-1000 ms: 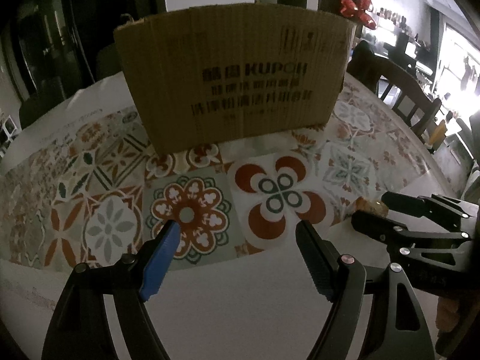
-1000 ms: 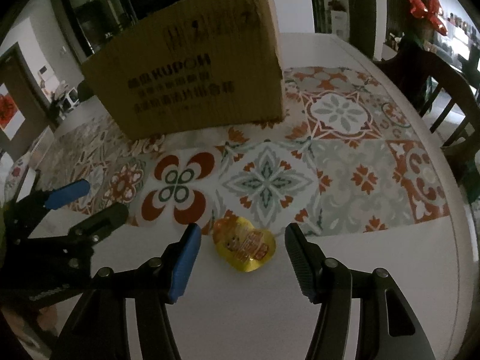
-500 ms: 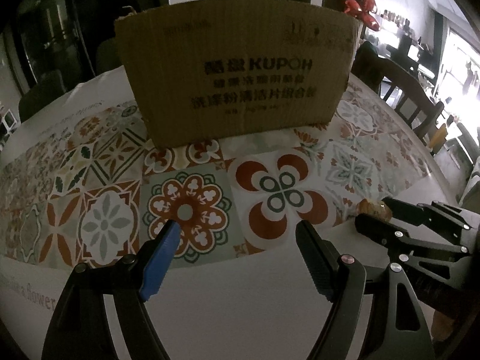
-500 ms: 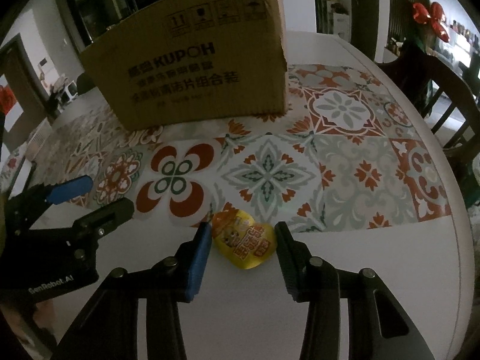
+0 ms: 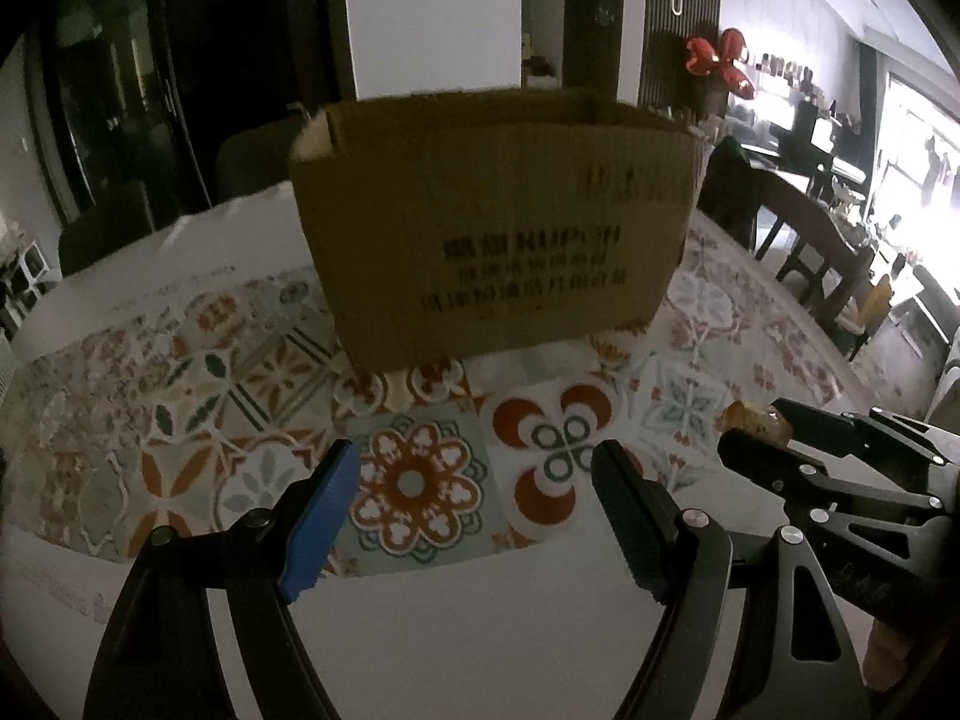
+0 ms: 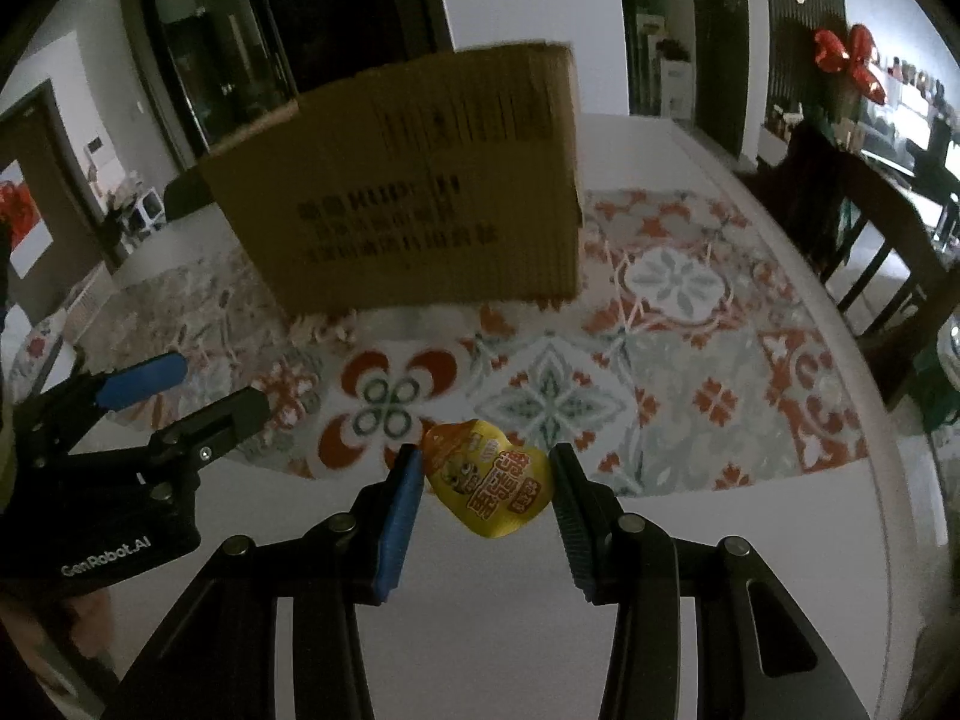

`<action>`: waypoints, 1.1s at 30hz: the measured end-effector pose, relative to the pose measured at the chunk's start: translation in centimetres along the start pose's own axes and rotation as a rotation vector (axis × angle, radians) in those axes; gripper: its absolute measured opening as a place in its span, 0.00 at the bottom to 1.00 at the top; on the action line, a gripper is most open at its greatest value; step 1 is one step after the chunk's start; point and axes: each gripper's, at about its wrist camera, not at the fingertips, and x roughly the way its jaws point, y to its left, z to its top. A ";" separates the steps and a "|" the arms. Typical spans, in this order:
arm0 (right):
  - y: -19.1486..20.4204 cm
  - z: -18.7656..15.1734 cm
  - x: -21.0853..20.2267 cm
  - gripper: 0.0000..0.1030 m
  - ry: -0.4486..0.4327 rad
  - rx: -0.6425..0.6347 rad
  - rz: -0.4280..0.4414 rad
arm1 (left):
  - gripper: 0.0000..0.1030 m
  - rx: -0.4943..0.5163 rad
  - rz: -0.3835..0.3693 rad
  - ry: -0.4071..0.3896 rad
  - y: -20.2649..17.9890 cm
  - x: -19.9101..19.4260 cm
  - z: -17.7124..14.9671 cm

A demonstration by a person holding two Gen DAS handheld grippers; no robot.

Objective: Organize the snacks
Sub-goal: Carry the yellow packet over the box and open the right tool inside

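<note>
A yellow heart-shaped snack packet with red lettering sits between my right gripper's fingers, which are shut on it and hold it above the white table. In the left wrist view the packet shows at the right gripper's tips, at the right. A brown cardboard box stands behind on the patterned mat; its top is open in the left wrist view. My left gripper is open and empty over the mat's front edge, and shows at the left of the right wrist view.
A tiled floral mat covers the middle of the round white table. Dark wooden chairs stand beyond the table's right edge. A red bow hangs on the far wall.
My right gripper closed on the yellow packet and lifted it off the table. Both grippers rose, and the box now looks lower and farther away.
</note>
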 end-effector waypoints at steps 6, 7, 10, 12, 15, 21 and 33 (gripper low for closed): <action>0.8 1.4 -1.3 0.43 -0.059 -0.012 0.005 | 0.78 -0.004 0.023 -0.057 0.6 -1.6 1.5; 0.9 1.6 -1.5 0.43 -0.068 -0.013 0.008 | 0.80 -0.004 0.027 -0.066 0.7 -1.7 1.7; 1.2 2.6 -2.0 0.43 -0.097 -0.019 0.011 | 0.81 -0.006 0.046 -0.105 1.1 -2.5 2.6; 1.4 3.2 -2.4 0.43 -0.121 -0.025 0.012 | 0.82 -0.010 0.057 -0.126 1.3 -2.9 3.0; 1.8 4.4 -3.0 0.43 -0.157 -0.032 0.015 | 0.85 -0.014 0.070 -0.159 1.7 -3.5 3.9; 2.4 7.0 -3.9 0.43 -0.233 -0.049 0.020 | 0.94 -0.035 0.105 -0.218 2.6 -4.3 5.9; 2.8 12.7 -3.0 0.43 -0.312 -0.067 0.025 | 1.00 -0.073 0.159 -0.310 4.6 -4.5 9.4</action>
